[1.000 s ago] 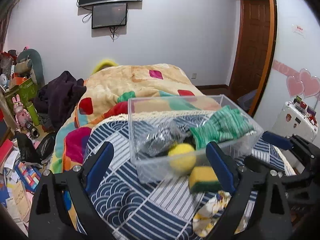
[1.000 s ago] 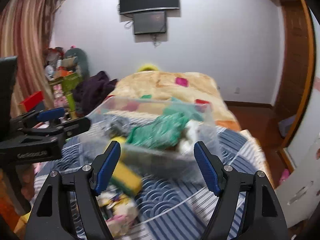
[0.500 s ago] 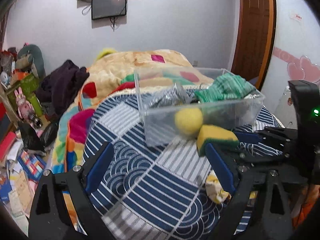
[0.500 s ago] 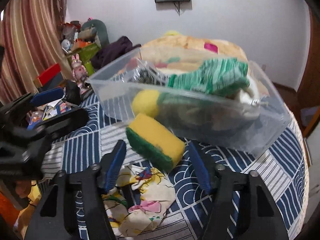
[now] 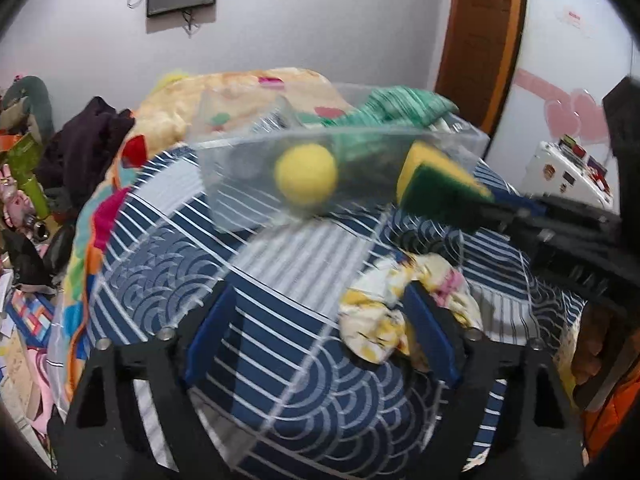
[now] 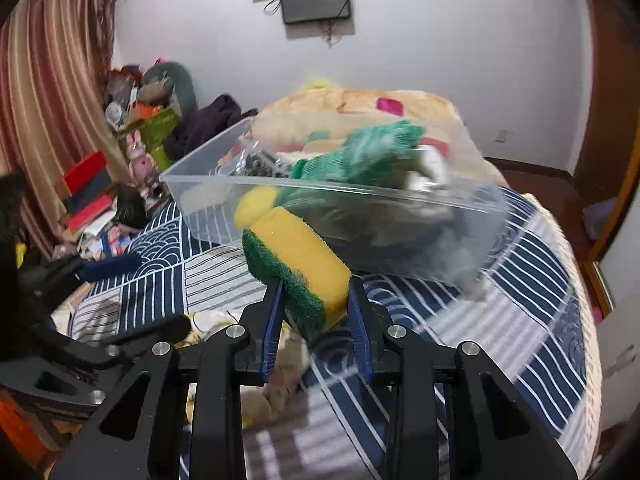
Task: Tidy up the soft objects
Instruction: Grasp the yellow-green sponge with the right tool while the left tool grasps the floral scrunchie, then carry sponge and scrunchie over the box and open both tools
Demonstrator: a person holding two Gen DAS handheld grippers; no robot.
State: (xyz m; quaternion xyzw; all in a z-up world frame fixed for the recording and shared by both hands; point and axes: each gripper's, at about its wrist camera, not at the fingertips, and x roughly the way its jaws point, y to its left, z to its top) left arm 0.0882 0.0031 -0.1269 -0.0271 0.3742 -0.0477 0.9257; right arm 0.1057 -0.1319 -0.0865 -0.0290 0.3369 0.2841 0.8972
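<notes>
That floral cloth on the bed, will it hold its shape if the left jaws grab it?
Probably not: the floral cloth lies crumpled in loose folds, so it should droop. It looks thin and light, and seems unlikely to roll.

Right hand-held gripper (image 6: 316,312) clamped; left hand-held gripper (image 5: 320,336) apparently spread.

Black gripper (image 6: 316,320), blue-padded jaws, silver screws

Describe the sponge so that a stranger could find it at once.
On the bed's blue patterned cover stands a clear plastic box. Just before its near wall, the right gripper clamps the sponge: a yellow block with one dark green face.
</notes>
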